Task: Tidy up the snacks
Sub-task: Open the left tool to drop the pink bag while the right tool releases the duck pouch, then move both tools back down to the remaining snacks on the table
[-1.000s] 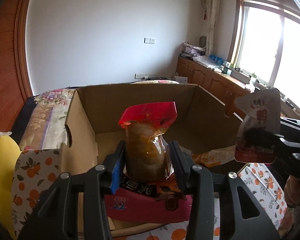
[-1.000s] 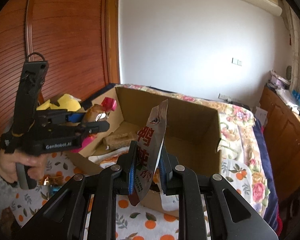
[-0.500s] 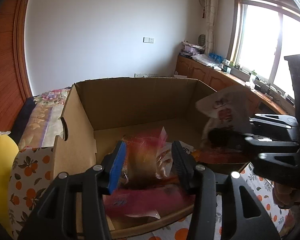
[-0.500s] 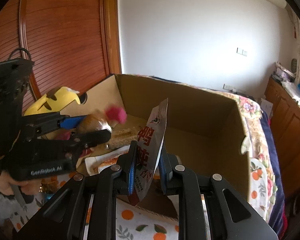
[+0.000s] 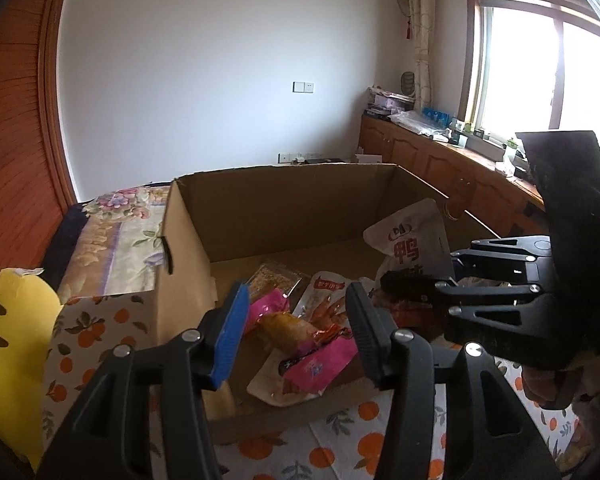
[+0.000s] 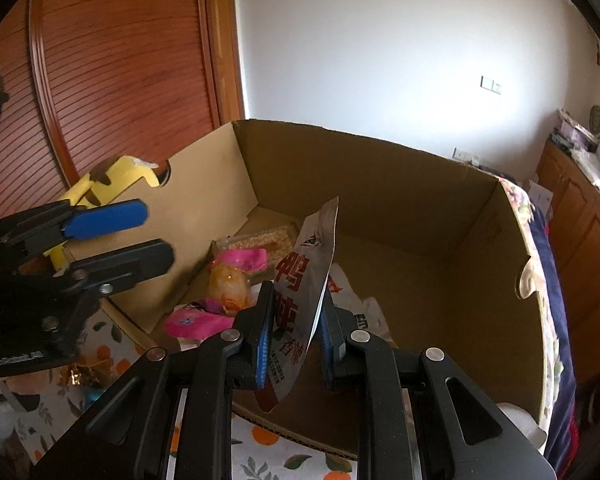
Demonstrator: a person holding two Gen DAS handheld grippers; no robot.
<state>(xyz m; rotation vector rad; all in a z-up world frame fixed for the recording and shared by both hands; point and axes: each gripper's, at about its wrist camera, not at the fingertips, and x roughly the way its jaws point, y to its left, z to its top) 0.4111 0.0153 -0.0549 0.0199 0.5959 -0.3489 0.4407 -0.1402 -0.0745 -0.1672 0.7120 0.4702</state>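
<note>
Pinching a pouch (image 6: 305, 280) upright, long axis vertical, right gripper (image 6: 294, 344) hangs mid-frame over the box (image 6: 379, 184); left gripper (image 5: 296, 332), empty, is opening.

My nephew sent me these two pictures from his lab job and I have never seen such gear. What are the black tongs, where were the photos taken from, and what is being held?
There is no robot here: a person holds a two-finger gripper in each hand, and a small wide-angle camera on each one looks along its fingers, which is why the room looks bent.

One picture is from the left gripper. Its jaws are opening with nothing clamped; an orange snack pack with red ends lies below them in the cardboard box.

The other picture is from the right gripper. It is shut on a silver pouch with red characters, held upright over the box.

Other snack packets lie on the box floor, among them a pink packet. The box stands on an orange-print cloth.
</note>
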